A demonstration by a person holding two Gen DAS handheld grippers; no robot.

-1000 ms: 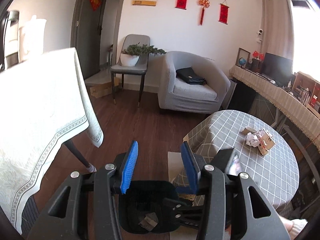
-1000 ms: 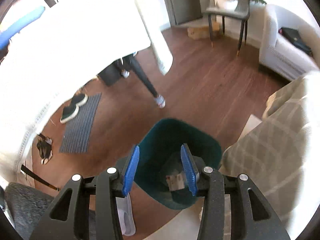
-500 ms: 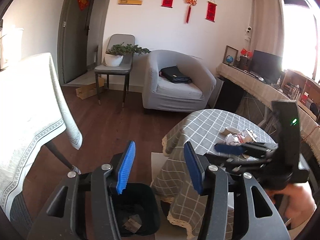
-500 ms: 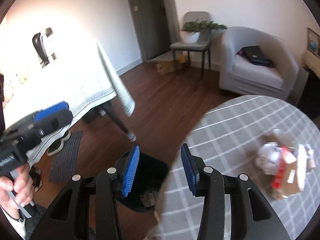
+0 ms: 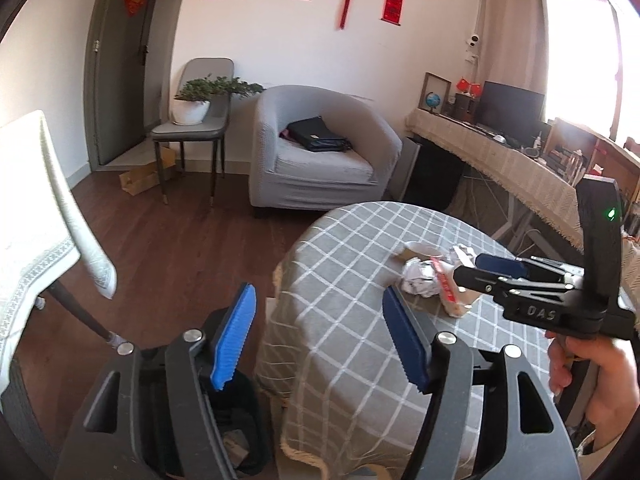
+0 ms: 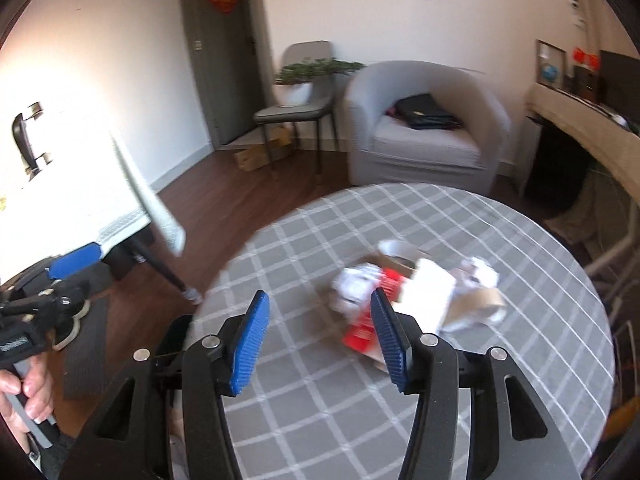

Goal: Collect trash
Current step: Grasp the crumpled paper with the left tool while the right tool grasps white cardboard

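Note:
A pile of trash lies on the round grey checked table: crumpled white paper, a red and white wrapper and torn cardboard. My right gripper is open and empty, just short of the pile over the table. It also shows in the left wrist view, beside the trash. My left gripper is open and empty, above the table's left edge and over the dark bin on the floor, which holds some scraps.
A table with a white cloth stands on the left. A grey armchair with a black bag and a chair with a plant stand at the back. A long sideboard runs along the right wall.
Both grippers have lifted from the bin and swung right toward the round table. The right gripper has come close to the trash pile. Both stay open.

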